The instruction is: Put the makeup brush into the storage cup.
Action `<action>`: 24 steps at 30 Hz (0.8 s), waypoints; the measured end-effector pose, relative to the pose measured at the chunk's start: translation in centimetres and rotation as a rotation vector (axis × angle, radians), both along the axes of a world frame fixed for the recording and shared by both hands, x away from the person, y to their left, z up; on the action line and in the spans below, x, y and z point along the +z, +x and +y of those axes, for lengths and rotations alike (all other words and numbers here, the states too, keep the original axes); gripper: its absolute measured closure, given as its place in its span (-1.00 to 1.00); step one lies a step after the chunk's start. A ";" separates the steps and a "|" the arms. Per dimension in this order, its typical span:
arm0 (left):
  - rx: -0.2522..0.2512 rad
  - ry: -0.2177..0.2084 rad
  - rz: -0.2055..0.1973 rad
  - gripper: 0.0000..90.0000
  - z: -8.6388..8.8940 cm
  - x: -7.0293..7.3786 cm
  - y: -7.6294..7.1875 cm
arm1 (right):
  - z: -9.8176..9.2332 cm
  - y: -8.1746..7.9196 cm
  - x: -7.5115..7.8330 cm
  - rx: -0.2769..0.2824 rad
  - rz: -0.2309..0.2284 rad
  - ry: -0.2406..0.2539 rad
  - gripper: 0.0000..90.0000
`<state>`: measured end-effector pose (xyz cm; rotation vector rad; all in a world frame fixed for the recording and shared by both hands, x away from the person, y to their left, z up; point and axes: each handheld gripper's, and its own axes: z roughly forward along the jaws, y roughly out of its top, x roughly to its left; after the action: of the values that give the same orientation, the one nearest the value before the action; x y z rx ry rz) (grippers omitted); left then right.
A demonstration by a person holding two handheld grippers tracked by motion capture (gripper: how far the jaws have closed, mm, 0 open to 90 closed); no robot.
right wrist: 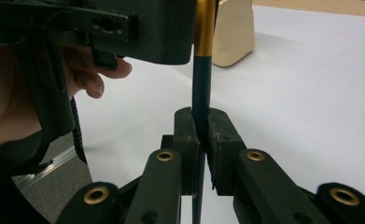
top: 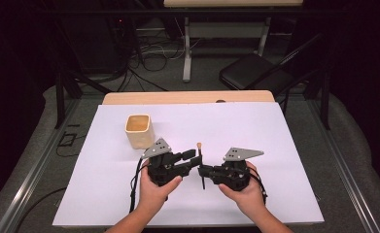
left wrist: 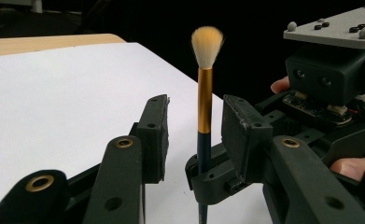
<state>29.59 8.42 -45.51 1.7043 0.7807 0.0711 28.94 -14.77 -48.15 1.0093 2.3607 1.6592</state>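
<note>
White sheet [top: 255,126] covers the tabletop; cup [top: 139,130] sits toward its far left, both grippers near the front edge. Left gripper [left wrist: 192,135] stands open around the upright brush [left wrist: 205,100], pads clear. Right gripper [right wrist: 202,140] clamps the brush handle, cup behind.

The brush [left wrist: 204,93] has a pale cream tuft tipped orange, a shiny gold ferrule and a dark teal handle. The cup [top: 139,130] at 11 o'clock is cream-yellow. The table [top: 187,97] is light wood under a plain white sheet [top: 255,131]. Both hand-held grippers are black with brass rivets and grey top plates.
</note>
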 end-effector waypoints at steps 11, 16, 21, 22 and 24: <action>-0.008 0.000 0.014 0.52 0.1 0.1 0.0 | 0.6 -0.4 0.1 0.016 -0.032 -0.050 0.85; -0.008 -0.001 0.023 0.58 0.2 0.2 -0.1 | 0.8 -0.4 0.0 0.022 -0.041 -0.061 0.85; -0.011 0.006 0.028 0.63 0.2 0.2 -0.1 | 0.9 -0.5 0.0 0.026 -0.043 -0.066 0.85; -0.011 0.008 0.028 0.64 0.2 0.2 -0.1 | 0.9 -0.5 0.0 0.026 -0.043 -0.066 0.85; -0.014 0.007 0.032 0.65 0.2 0.2 -0.1 | 0.9 -0.5 0.0 0.026 -0.043 -0.066 0.85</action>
<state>29.53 8.63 -45.29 1.7210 0.7928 0.0368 28.49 -13.83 -48.19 0.9269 2.3934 1.5840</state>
